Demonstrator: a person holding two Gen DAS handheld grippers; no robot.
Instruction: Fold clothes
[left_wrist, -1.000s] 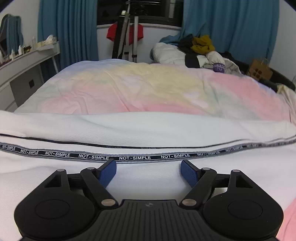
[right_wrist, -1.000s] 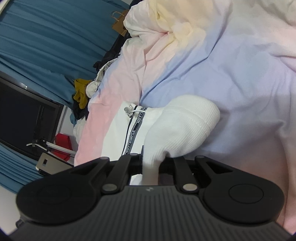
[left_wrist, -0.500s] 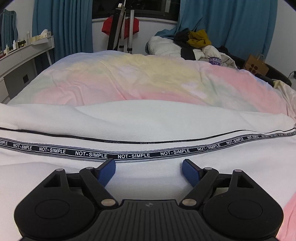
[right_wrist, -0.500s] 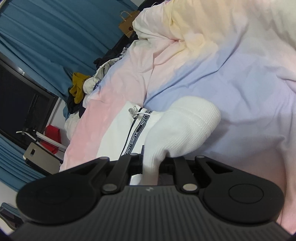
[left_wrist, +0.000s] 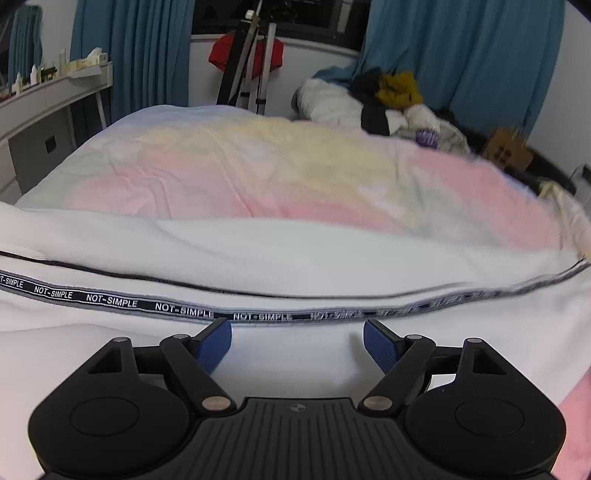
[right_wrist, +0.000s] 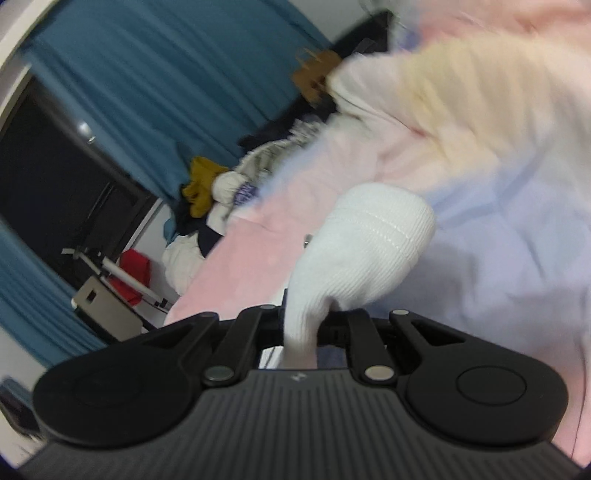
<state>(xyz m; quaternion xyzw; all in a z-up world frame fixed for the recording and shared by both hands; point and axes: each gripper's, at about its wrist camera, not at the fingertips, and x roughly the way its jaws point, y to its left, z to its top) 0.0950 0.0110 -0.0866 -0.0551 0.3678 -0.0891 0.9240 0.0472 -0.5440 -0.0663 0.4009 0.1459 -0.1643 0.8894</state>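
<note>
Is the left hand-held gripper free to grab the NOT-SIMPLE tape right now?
Probably yes: the left hand-held gripper is open, empty, with the tape just beyond its fingertips and nothing between.

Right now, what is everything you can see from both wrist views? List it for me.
white garment: one, white with a black NOT-SIMPLE tape, spread across the near bed; one ribbed end gripped.
bedspread: one, pastel pink, yellow and blue, covering the bed.
clothes pile: one heap, white, black and mustard, far side.
curtains: teal, by the dark window.
tripod: one, with a red cloth behind it.
paper bag: one, brown, far right.
shelf: one, white, left wall.
left gripper: fingers open above the garment.
right gripper: shut on the garment's ribbed end.
</note>
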